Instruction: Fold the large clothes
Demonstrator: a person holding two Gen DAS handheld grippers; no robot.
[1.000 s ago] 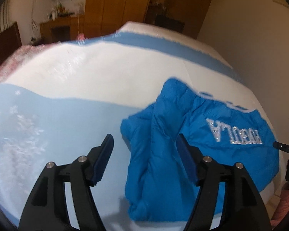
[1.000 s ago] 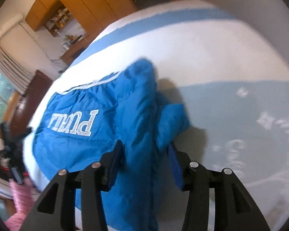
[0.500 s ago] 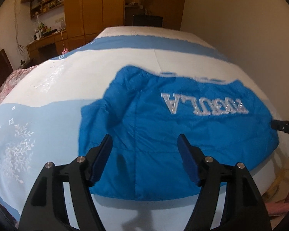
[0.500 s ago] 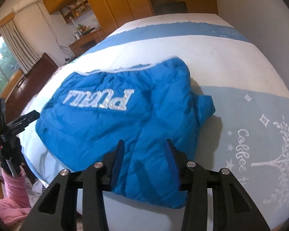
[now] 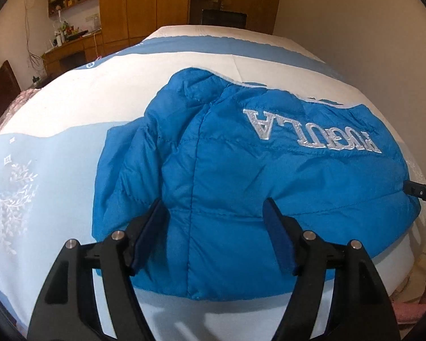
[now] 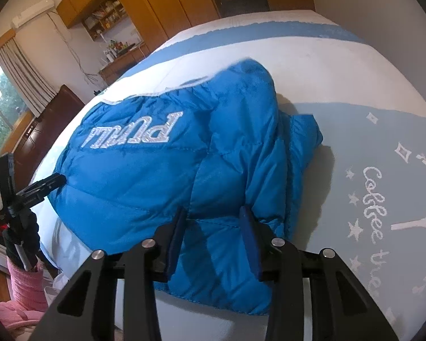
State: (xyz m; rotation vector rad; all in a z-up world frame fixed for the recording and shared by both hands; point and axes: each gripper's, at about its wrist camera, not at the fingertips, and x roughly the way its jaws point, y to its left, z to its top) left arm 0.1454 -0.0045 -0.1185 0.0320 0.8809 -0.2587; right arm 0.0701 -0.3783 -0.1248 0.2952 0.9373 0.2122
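A bright blue puffer jacket point(image 5: 241, 176) with silver lettering lies folded on the bed; it also shows in the right wrist view point(image 6: 167, 176). A sleeve is tucked at its side point(image 6: 298, 142). My left gripper point(image 5: 214, 213) is open, its jaws wide apart just above the jacket's near edge. My right gripper point(image 6: 213, 218) is open with a narrower gap, over the jacket's near edge. Neither holds cloth.
The bed cover point(image 5: 71, 108) is white with light blue bands and a printed tree point(image 6: 406, 213). A black tripod point(image 6: 17, 196) stands at the bed's edge, also seen at the right of the left wrist view point(image 5: 420, 191). Wooden wardrobes point(image 5: 144, 2) and a desk stand behind.
Both grippers have drawn closer to the jacket's near edge, so it now fills more of each view. The jacket lies as it did half a second ago.
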